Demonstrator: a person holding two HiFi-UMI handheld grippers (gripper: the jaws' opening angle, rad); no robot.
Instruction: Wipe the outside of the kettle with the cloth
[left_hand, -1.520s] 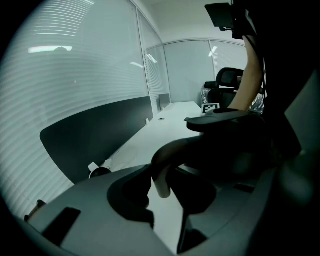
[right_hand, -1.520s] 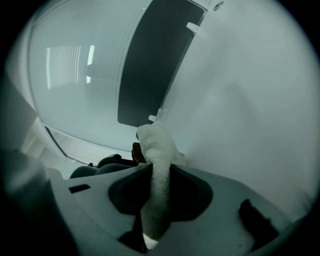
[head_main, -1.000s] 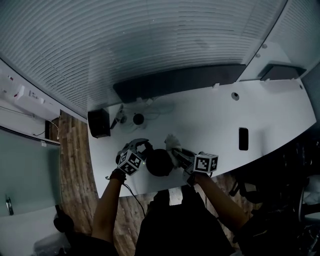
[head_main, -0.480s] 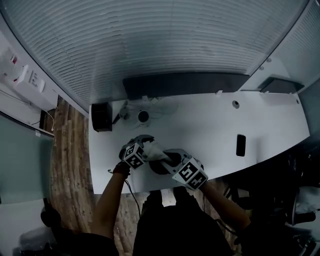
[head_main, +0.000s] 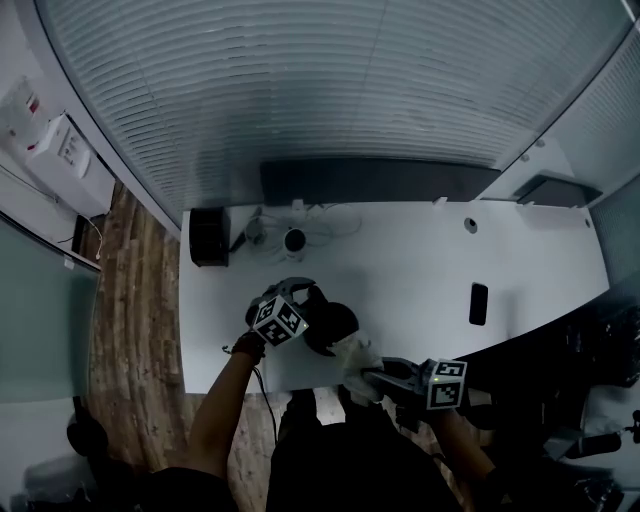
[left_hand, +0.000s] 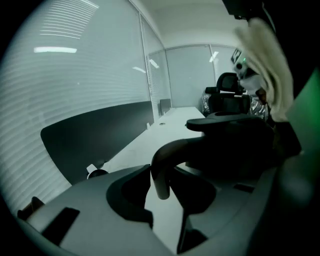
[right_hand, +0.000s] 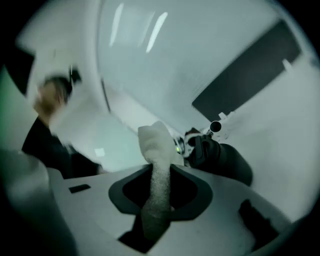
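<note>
Seen from overhead, a black kettle stood near the front edge of a white table, close to the person. The left gripper reached the kettle from the left. Its own view showed its jaws part-way apart and closed on the curved handle, with the dark kettle body just beyond. The right gripper sat off the kettle's near right side, over the table's front edge. Its jaws pinched a pale cloth that rose in a bunched strip above them. From that view the kettle lay behind the cloth and to its right. Overhead, the cloth lay just beside the kettle's near right side (whether the two touched could not be told). The kettle's inside was not visible in any view. Farther back on the table were a black box at the left corner and a small round device with cables. A dark phone lay well to the right.
</note>
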